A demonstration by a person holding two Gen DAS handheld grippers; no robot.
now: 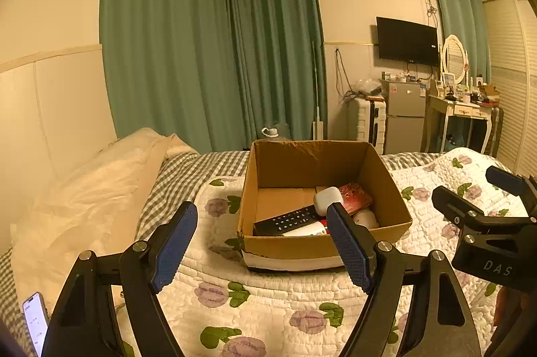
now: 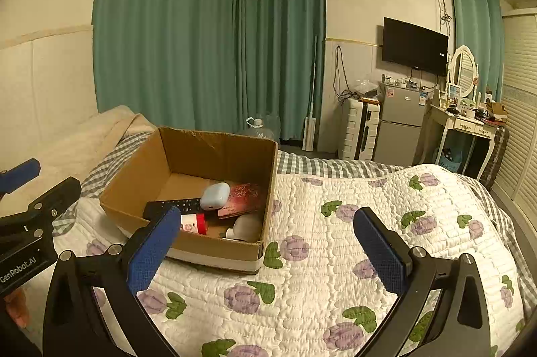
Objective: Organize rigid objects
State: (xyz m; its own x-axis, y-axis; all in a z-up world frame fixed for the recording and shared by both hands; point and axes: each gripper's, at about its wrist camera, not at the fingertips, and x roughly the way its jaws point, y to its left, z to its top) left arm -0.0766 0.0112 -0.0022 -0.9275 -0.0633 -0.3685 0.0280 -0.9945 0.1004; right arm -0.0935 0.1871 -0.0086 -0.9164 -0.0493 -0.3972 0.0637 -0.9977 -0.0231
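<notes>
floral quilt [image 2: 335, 222] under a filled cardboard box [image 2: 214, 155], teal curtains [image 2: 201, 21] behind, each hand-held gripper [image 1: 265, 242] [image 2: 268, 249] spread, empty

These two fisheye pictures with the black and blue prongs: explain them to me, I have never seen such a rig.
No robot here: a person holds a two-finger claw in each hand, each with a camera looking along its fingers. One picture looks past the left claw, the other past the right claw; each also catches the other claw at its edge. Both are open and hold nothing. They hover over a floral quilt on a bed. On it stands an open cardboard box holding a black remote control, a pale blue case, a red patterned booklet, a red-and-white tube and a white object.
</notes>
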